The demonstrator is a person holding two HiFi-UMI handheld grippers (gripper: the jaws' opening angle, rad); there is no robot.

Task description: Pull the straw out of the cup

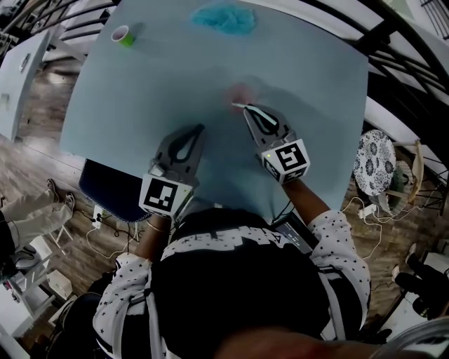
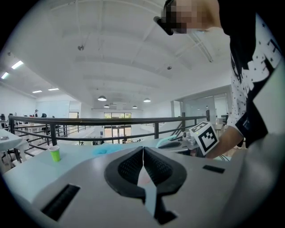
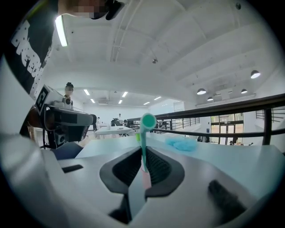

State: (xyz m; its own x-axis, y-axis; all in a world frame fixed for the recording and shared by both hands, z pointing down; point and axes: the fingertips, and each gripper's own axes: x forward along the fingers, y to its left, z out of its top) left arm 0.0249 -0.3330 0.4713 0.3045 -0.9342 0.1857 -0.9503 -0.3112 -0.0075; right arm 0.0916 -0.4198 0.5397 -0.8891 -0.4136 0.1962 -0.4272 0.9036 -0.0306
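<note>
Far-left corner of table (image 1: 154, 84): green cup (image 1: 123, 34), upright, well apart from both grippers. L gripper (image 1: 201, 129): jaws together, nothing btwn, idle. R gripper (image 1: 246, 107): clamped on teal straw (image 3: 144, 142), open end poking past jaws, nowhere near cup. Pink smudge just past tips, can't tell what. Pull prob. done. Next: lay straw on table, release gently.

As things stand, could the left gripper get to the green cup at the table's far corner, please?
Probably yes. Only bare table lies between the left gripper and the green cup, and the blue cloth sits off to the side. That gripper's jaws are shut and empty, so they must open first.
</note>
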